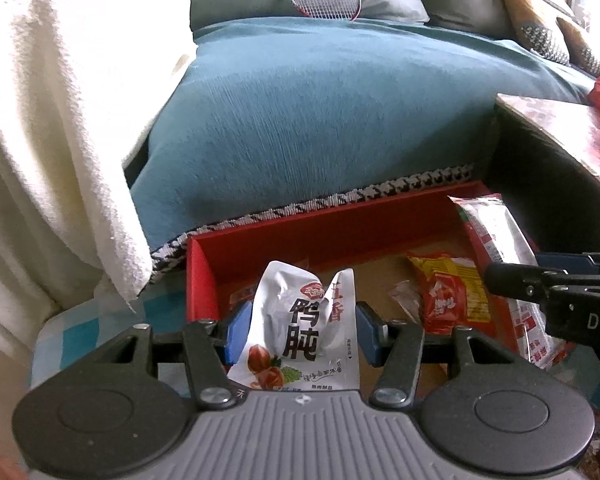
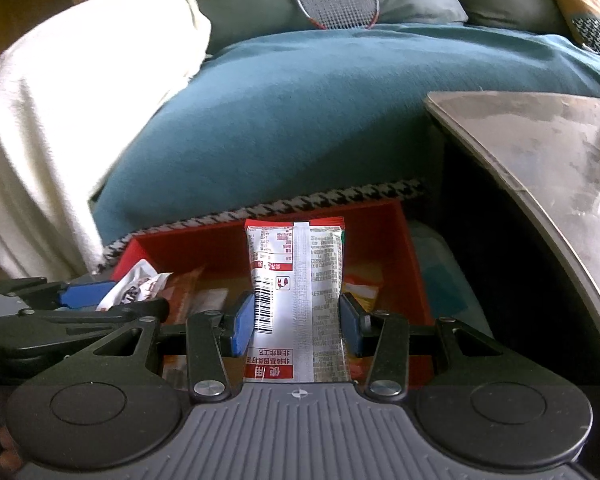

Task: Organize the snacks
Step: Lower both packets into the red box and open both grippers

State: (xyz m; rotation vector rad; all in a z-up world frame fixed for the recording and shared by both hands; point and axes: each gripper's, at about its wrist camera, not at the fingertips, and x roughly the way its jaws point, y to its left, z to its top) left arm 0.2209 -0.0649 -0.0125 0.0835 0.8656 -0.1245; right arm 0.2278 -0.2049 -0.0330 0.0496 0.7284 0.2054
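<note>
I have a packet in each gripper, and what counts for the next move is how each one sits over the red box (image 1: 340,236); in the left wrist view the left gripper (image 1: 298,328) has its blue pads pressed narrowly on either side of a crumpled white pouch (image 1: 300,328), which stands low in the centre of the frame with its long axis running up the picture, straight along the fingers, its top edge hanging over the near left part of the box floor; in the right wrist view the right gripper (image 2: 298,320) is clamped on a long silver and red packet (image 2: 296,300), also lying lengthwise up the frame, its far end reaching almost to the back wall of the box at mid-picture; that packet shows too at the right edge of the left view, with the right gripper's black body below it, so I judge the right hand to be deeper over the box and the left one nearer its front left corner; a red and yellow sachet (image 1: 448,292) already lies on the floor between the two, so I would lower each packet to its own side of it; the box sits against the teal sofa cover (image 1: 320,120), with a table edge (image 1: 572,128) at the right.
</note>
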